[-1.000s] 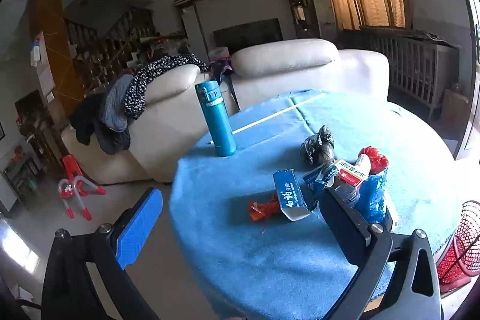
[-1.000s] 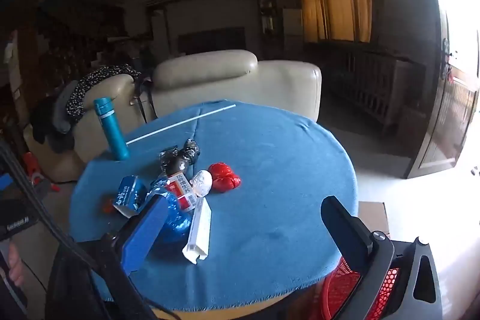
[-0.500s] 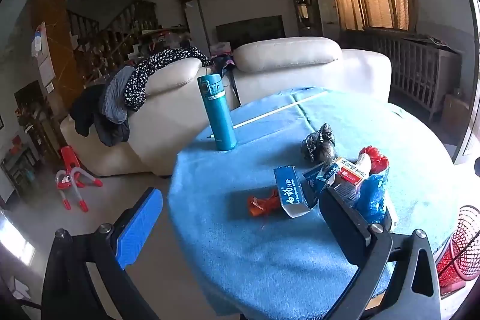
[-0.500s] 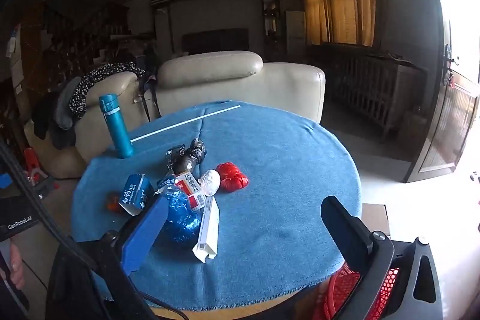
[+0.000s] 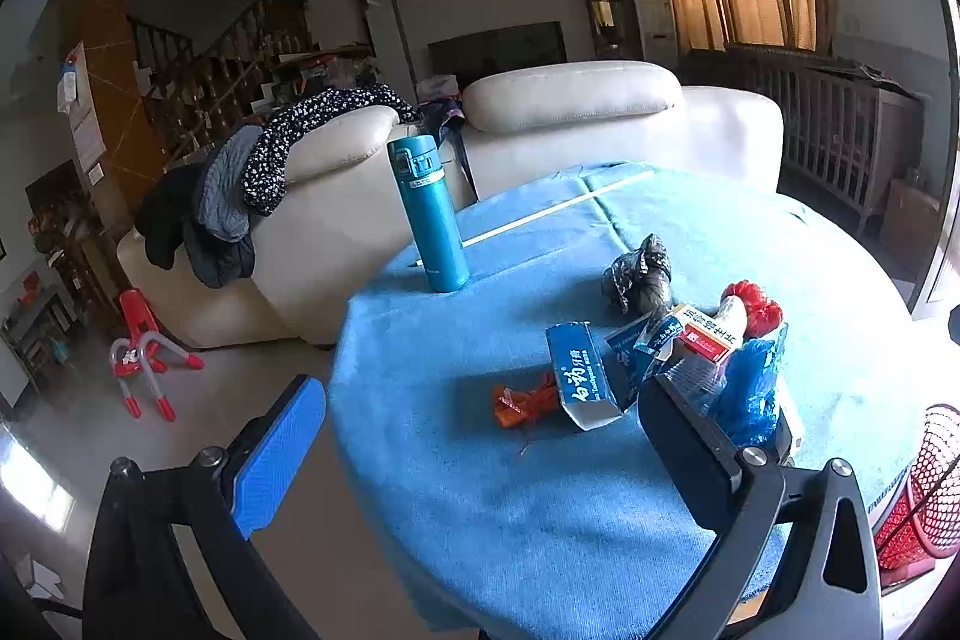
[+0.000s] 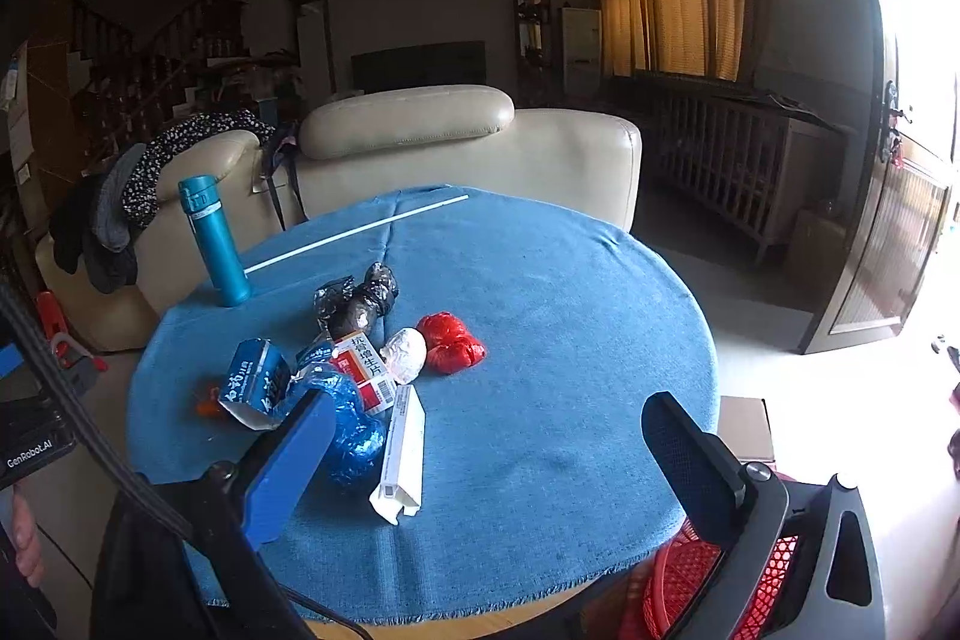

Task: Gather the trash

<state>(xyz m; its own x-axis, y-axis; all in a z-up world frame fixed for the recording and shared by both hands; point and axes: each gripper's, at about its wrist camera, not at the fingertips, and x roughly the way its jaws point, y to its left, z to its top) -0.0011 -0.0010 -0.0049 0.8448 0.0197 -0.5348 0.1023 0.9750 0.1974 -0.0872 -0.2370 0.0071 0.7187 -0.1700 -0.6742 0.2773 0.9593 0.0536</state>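
Up front in the left wrist view, the left gripper (image 5: 480, 451) is hovering with jaws wide apart and empty, at the tabletop's (image 5: 540, 520) near-left edge; the trash pile (image 5: 660, 346) is lying mid-table, partly hidden behind the right finger. Meanwhile, in the right wrist view, the right gripper (image 6: 489, 451) is hanging spread and empty over the near edge, bare cloth filling the right half, a red basket (image 6: 690, 580) peeking below, largely hidden.

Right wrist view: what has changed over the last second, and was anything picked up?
Nothing picked up. The right tool eased closer and higher over the table, so the trash pile sits lower and nearer. Both it and the left tool stay open and empty. Bottle and basket unmoved.
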